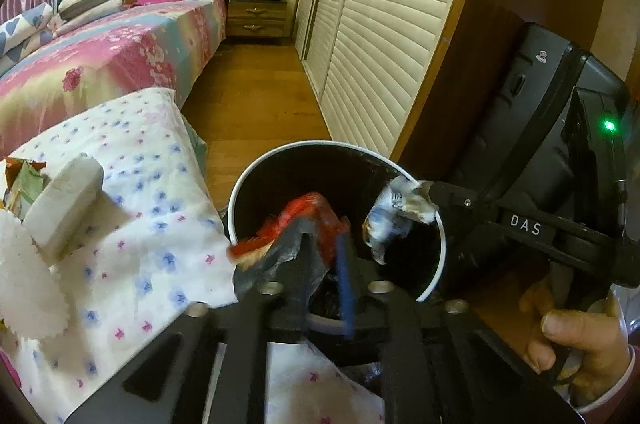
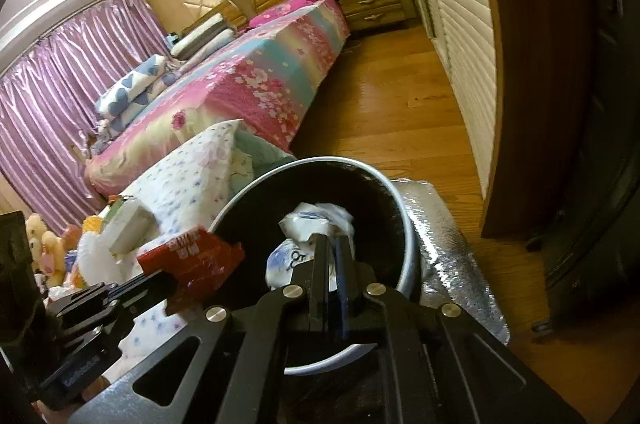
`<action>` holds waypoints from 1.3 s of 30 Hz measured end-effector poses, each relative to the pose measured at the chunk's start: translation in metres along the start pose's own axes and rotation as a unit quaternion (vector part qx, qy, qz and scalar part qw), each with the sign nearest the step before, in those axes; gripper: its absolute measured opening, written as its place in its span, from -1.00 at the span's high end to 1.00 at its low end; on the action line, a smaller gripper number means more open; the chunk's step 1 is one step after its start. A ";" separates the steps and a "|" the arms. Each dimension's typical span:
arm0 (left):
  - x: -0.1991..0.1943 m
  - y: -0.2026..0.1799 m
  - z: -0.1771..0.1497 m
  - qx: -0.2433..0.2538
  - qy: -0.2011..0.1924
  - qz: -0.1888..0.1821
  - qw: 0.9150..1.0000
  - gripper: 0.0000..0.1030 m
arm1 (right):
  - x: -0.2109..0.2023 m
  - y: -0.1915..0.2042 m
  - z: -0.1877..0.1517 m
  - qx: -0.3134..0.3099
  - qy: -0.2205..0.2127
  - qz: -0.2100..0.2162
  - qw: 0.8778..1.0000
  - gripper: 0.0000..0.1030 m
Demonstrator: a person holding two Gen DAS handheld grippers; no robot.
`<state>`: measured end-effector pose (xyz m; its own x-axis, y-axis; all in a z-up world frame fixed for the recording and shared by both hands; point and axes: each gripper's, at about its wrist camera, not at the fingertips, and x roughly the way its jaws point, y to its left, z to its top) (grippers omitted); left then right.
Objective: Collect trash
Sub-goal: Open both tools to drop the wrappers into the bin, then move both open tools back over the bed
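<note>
A black trash bin with a white rim (image 1: pixel 442 244) stands on the floor beside a floral-sheeted surface; it also shows in the right wrist view (image 2: pixel 408 224). My left gripper (image 1: pixel 324 244) is shut on a red and silver snack wrapper (image 1: pixel 308 216) held over the bin's mouth; the wrapper also shows in the right wrist view (image 2: pixel 192 256). My right gripper (image 2: pixel 330 244) is shut on a crumpled white and blue wrapper (image 2: pixel 316 224), also held over the bin, and seen in the left wrist view (image 1: pixel 390 216).
A white foam block (image 1: pixel 64 199), a white fluffy item (image 1: pixel 28 284) and colourful packets (image 1: pixel 20 179) lie on the floral sheet (image 1: pixel 160 216). A silver foil bag (image 2: pixel 452 236) lies behind the bin. A bed (image 1: pixel 120 55), louvred wardrobe doors (image 1: pixel 372 43) and wooden floor (image 1: pixel 256 95) lie beyond.
</note>
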<state>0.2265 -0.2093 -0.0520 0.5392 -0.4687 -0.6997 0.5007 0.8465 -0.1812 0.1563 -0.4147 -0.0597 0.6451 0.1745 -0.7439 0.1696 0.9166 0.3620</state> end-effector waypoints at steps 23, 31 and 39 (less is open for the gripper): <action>-0.103 0.039 -0.084 -0.072 -0.042 0.080 0.993 -0.25 | -0.019 0.056 -0.029 -0.018 -0.014 0.059 0.998 -0.72; -0.140 0.061 -0.118 -0.102 -0.050 0.122 0.986 -0.28 | -0.011 0.089 -0.043 -0.034 0.003 0.094 0.995 -0.78; -0.176 0.087 -0.139 -0.146 -0.057 0.156 0.975 -0.28 | -0.004 0.120 -0.059 -0.055 0.023 0.119 0.991 -0.78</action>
<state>0.0812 -0.0178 -0.0412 0.7152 -0.1870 -0.6734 0.0943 0.9805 -0.1722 0.1307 -0.2841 -0.0463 0.6225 0.4048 -0.6698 -0.0678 0.8805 0.4692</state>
